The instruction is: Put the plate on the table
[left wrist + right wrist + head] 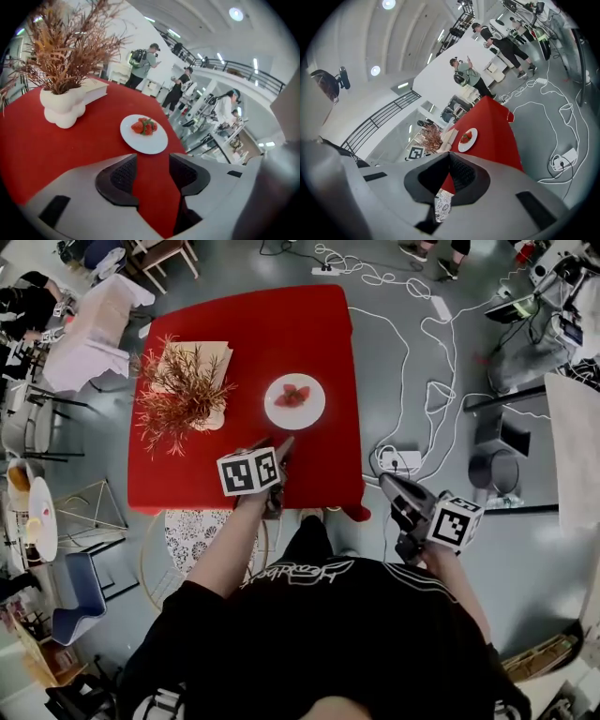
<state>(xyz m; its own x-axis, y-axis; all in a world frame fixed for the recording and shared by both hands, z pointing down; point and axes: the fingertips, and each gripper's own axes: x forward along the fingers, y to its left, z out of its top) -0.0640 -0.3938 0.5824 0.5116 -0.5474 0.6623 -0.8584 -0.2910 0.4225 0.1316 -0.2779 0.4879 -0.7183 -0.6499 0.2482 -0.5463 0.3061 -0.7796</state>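
The plate (pixel 294 401) of strawberries (pixel 292 396) sits on the red desk (pixel 309 324), nearer its right edge. The left tool (pixel 152 174) hovers at the near edge, jaws wide and empty; the right tool (pixel 450 172) is pinched closed beyond the right edge. A careless forward sweep could shove the plate off

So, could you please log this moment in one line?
plate with strawberries on table | left gripper open, empty | right gripper shut, empty
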